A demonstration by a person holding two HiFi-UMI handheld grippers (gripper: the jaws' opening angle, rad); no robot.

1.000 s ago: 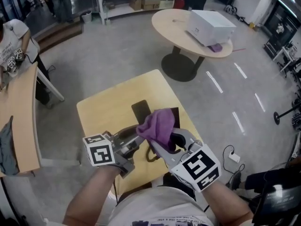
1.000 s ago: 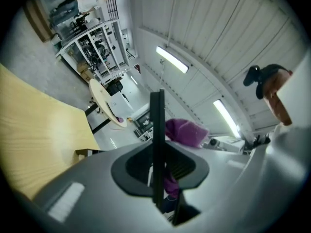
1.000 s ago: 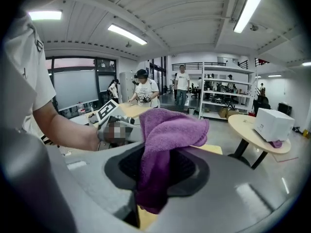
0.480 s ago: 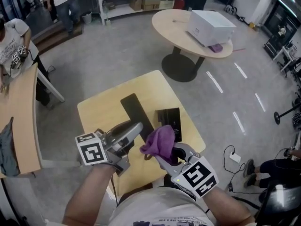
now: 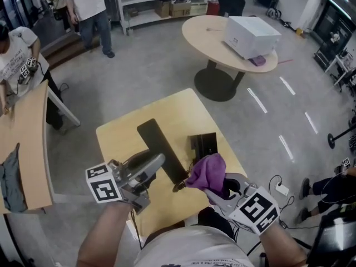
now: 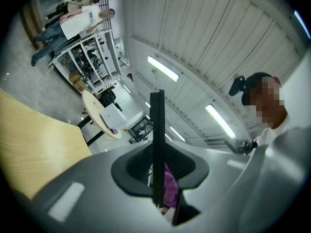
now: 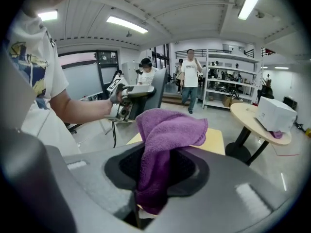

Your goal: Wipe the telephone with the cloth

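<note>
No readable text or labels, print on the white box (image 5: 251, 35) too small

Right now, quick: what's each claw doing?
Left claw: closed on the telephone, held off the table.
Right claw: closed on the purple cloth.
</note>
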